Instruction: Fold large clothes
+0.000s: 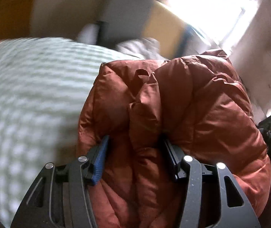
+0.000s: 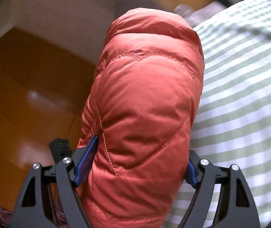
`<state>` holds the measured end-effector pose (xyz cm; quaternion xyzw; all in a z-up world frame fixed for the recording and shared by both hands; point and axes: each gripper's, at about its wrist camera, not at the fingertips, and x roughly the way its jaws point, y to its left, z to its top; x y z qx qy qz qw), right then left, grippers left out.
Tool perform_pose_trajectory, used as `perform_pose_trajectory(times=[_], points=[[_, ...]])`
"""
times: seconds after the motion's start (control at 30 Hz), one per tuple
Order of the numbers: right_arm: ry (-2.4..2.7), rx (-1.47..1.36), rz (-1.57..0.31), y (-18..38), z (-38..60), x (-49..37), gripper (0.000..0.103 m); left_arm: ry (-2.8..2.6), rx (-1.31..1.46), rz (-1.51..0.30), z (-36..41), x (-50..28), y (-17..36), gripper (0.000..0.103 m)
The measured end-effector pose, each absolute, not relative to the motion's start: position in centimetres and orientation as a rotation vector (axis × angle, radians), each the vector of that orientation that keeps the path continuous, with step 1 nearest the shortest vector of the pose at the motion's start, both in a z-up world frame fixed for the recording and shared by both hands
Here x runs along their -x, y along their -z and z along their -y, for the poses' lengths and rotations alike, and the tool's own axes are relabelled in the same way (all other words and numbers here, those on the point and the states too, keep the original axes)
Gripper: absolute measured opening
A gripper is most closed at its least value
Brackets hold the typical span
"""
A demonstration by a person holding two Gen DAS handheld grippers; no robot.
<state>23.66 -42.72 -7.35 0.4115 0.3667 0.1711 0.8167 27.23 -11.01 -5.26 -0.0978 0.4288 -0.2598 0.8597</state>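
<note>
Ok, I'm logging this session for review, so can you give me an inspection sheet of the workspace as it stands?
Surface: green-and-white striped bedding, blurred in the left view.
Job's things: rust-orange quilted puffer jacket, bunched and puffy, held up between both grippers.
Clutter: black device beside the right gripper; what it is, unclear.
Grippers: left gripper and right gripper each have fingers closed on jacket padding.
Cables: nothing seen.
Surroundings: glossy orange-brown floor, pale wall, bright window.
</note>
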Motion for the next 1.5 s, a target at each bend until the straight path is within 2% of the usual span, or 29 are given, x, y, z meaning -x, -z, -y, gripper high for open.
perform_pose_trajectory(times=[0.23,0.33,0.4,0.57,0.67,0.8,0.97,1.03,1.07,1.2,1.5], points=[[-0.034,-0.887,-0.775,8.8,55.0,-18.8,0.079,0.708,0.02,-0.93,27.7,-29.5,5.0,0.053],[0.073,-0.846,-0.783,8.1,56.5,-17.6,0.082,0.725,-0.062,-0.904,31.7,-29.6,4.8,0.053],[0.206,-0.709,-0.771,5.8,55.7,-17.4,0.082,0.727,-0.08,-0.903,32.8,-29.6,4.8,0.053],[0.328,-0.409,-0.775,1.5,49.3,-19.7,0.082,0.692,-0.079,-0.882,32.3,-28.8,4.7,0.053],[0.365,-0.29,-0.818,1.7,45.9,-22.9,0.081,0.646,-0.071,-0.872,31.3,-27.7,4.8,0.054],[0.44,-0.153,-0.93,4.7,44.0,-26.7,0.083,0.603,-0.096,-0.869,31.0,-27.9,5.2,0.054],[0.447,-0.17,-0.914,5.6,43.9,-26.1,0.084,0.588,-0.08,-0.873,30.1,-27.8,4.8,0.054],[0.463,-0.198,-0.88,5.4,44.4,-24.8,0.083,0.576,-0.071,-0.859,29.4,-27.0,4.2,0.062],[0.465,-0.208,-0.869,5.3,43.9,-24.5,0.084,0.567,-0.063,-0.845,28.9,-26.6,3.9,0.069],[0.471,-0.207,-0.823,4.1,42.1,-22.9,0.086,0.573,-0.043,-0.815,27.4,-25.1,2.7,0.073],[0.465,-0.234,-0.79,2.8,37.7,-20.3,0.089,0.539,-0.05,-0.753,24.9,-22.1,0.9,0.074]])
